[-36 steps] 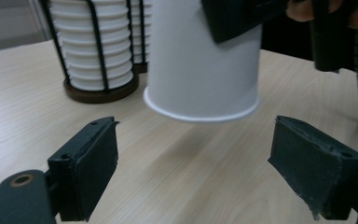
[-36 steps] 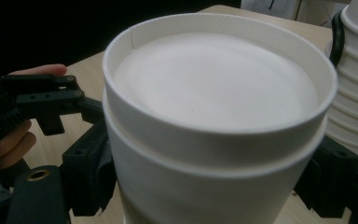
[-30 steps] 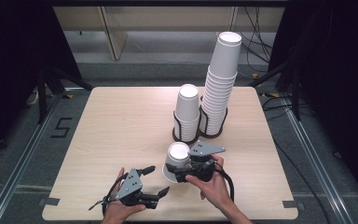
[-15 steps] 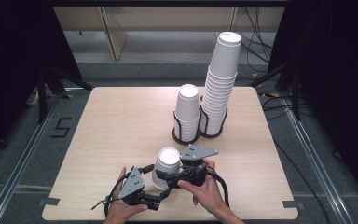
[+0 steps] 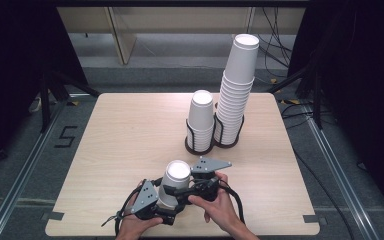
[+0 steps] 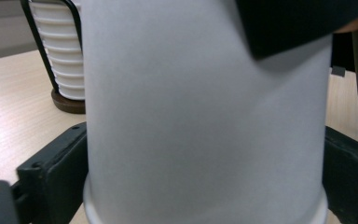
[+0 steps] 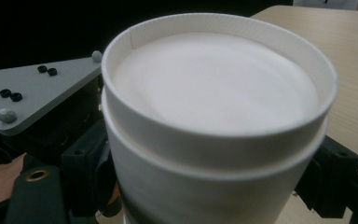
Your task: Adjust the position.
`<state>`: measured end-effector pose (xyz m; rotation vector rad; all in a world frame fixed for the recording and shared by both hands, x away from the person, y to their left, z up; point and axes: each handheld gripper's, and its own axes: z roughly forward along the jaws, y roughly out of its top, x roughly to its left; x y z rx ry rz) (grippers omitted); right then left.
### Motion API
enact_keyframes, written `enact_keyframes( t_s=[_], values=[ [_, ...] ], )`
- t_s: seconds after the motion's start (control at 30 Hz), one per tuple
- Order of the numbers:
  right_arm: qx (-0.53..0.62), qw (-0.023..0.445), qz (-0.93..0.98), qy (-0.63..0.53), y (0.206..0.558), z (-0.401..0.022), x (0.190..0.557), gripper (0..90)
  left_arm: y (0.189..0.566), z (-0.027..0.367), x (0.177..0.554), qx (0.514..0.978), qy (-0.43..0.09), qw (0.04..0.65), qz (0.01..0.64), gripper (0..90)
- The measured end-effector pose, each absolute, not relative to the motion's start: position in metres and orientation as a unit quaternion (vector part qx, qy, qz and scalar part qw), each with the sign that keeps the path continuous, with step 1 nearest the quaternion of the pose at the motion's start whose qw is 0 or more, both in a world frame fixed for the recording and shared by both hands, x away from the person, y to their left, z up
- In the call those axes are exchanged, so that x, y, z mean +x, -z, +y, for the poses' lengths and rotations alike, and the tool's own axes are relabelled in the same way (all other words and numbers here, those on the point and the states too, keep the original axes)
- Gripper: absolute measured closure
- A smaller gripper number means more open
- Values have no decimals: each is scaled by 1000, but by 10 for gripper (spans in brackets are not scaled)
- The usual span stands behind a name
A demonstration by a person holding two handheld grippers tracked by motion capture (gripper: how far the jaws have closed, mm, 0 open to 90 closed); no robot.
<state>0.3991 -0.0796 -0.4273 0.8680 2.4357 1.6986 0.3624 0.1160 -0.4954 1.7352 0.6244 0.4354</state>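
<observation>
Two grippers meet on nested paper cups at the table's near edge.

The cups (image 5: 174, 182), upside down and one inside the other, sit between the left gripper (image 5: 166, 204) and the right gripper (image 5: 182, 192) near the front of the table (image 5: 115, 140). In the left gripper view the jaws stand on either side of the outer cup's wall near its rim, having just been opening and then easing in a little; whether the pads press it cannot be told. In the right gripper view the jaws flank the cups just under the raised base and hold them. Farther back, a short stack (image 5: 200, 120) and a tall stack (image 5: 236, 90) stand side by side in black wire holders.
</observation>
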Motion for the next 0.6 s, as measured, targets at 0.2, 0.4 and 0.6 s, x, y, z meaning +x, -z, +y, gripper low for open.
enact_keyframes(
  t_s=[0.2,0.4,0.6],
  values=[
    [264,26,802,-535,423,-85,401,155,492,120,363,763,-199,560,254,74],
    [251,25,809,-531,415,-95,403,157,490,122,363,782,-208,539,234,82],
    [241,7,820,-519,410,-103,405,158,488,120,360,816,-212,501,195,86]
  ],
)
